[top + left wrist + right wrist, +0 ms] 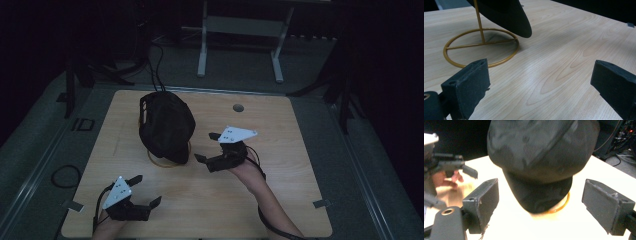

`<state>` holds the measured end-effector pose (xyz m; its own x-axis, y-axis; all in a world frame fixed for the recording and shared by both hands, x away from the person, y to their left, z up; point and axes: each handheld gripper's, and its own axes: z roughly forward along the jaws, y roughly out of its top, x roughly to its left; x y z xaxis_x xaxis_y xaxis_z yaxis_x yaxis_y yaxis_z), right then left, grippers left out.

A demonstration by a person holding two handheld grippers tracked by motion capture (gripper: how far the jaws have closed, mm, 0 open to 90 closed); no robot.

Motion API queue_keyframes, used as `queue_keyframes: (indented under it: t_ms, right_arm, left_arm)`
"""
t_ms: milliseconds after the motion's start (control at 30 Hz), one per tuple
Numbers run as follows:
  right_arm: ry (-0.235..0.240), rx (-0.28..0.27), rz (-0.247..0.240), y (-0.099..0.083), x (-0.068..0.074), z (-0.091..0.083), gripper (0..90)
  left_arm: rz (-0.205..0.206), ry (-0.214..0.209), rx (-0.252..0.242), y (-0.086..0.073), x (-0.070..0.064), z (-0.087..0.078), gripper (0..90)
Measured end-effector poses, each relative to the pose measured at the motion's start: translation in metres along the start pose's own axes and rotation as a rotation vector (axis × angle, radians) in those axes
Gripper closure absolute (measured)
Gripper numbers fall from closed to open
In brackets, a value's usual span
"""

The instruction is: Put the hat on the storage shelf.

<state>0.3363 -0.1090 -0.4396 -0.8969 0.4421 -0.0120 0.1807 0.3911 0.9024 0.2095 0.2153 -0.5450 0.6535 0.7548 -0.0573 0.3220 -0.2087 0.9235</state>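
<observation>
Black cap [166, 125] on gold stand [481, 47] (wooden table [280, 130]); right gripper [206, 148] near.

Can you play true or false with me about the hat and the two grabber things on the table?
1. The black hat sits on a gold wire stand. True.
2. The right gripper is squeezing the hat's brim. False: its jaws are open, just beside the hat.
3. The left gripper is open and holds nothing. True.
4. The hat lies flat on the table. False: the stand props it up.
5. The table is wooden. True.
</observation>
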Motion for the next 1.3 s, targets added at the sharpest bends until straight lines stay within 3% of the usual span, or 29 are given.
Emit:
queue_keyframes:
  t_ms: [467, 633, 1300]
  right_arm:
    - [0.026, 0.044, 0.008, -0.056, 0.003, -0.014, 14.4]
    - [0.031, 0.054, 0.034, -0.073, 0.002, -0.018, 14.4]
    - [-0.008, 0.093, 0.069, -0.12, -0.001, -0.047, 15.4]
  left_arm:
    - [-0.002, -0.001, 0.005, -0.001, 0.0, 0.0, 2.6]
    - [-0.002, -0.003, 0.005, -0.001, 0.0, 0.001, 2.6]
    - [-0.001, 0.002, 0.007, -0.001, 0.002, 0.0, 2.6]
